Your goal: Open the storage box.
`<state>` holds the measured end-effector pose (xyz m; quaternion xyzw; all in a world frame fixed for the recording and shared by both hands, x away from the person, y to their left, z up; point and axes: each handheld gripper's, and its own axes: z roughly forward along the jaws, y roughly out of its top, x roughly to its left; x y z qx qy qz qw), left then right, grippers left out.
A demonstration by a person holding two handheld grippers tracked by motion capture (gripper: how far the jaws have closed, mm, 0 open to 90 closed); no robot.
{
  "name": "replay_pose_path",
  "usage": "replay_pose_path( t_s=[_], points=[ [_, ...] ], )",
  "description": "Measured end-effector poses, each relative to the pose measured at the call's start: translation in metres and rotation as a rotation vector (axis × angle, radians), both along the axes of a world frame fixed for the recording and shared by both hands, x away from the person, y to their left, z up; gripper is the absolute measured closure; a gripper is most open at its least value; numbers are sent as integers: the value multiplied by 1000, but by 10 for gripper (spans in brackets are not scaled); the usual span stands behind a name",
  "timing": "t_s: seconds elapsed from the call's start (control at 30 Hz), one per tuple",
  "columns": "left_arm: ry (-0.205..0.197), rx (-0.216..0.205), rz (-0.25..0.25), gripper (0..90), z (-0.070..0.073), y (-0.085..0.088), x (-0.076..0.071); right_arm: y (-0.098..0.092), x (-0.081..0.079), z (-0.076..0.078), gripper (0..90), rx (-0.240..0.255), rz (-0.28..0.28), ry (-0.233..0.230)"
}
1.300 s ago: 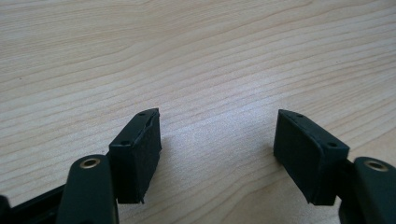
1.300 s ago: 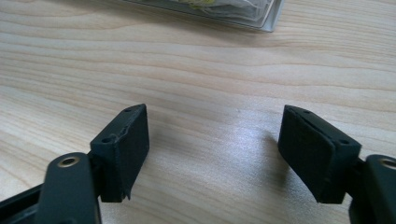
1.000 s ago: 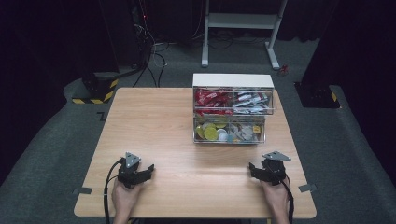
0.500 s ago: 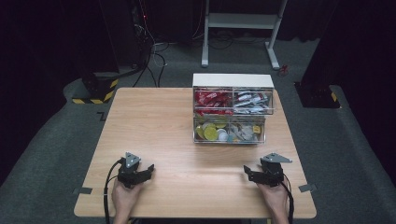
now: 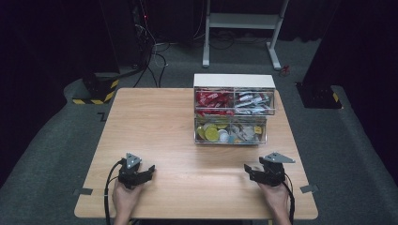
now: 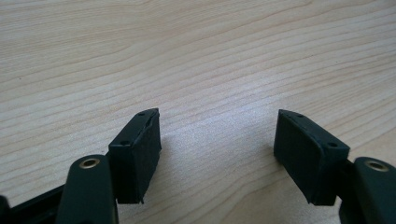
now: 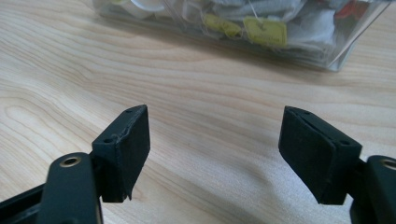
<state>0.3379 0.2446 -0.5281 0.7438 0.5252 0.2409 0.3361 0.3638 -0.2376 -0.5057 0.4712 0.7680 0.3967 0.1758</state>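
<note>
A person's two hands rest near the front edge of a wooden table (image 5: 155, 122), each holding a black gripper. My left gripper (image 5: 149, 169) lies at the front left, and its jaws stand wide apart over bare wood (image 6: 217, 140). My right gripper (image 5: 247, 171) sits at the front right and points toward a clear plastic drawer box (image 5: 230, 117). Its jaws (image 7: 215, 140) are open with nothing between them, and they have just been closing a little. The box's lower drawer (image 7: 280, 28) shows tea bags with yellow tags.
The drawer box stands at the back right of the table, with red packets in its upper left compartment, pale packets in the upper right, and yellow and white round items below. Dark floor, cables and a white metal frame (image 5: 244, 21) lie beyond the table.
The right gripper has edged slightly to the left along the front of the table. The left gripper has stayed where it was.
</note>
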Motion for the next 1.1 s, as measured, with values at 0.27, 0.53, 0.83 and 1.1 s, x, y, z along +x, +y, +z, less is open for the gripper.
replay_pose_path(
  t_s=[0.27,0.53,0.83,1.1],
  points=[
    [0,0,-1,323,0,0,0,-2,-2,8,331,26,0,-15],
    [0,0,-1,324,0,0,0,-2,1,19,363,12,11,-33],
    [0,0,-1,323,0,0,0,2,6,30,374,14,30,-42],
    [-1,1,-1,324,0,0,0,5,8,36,346,17,52,-43]
  ],
)
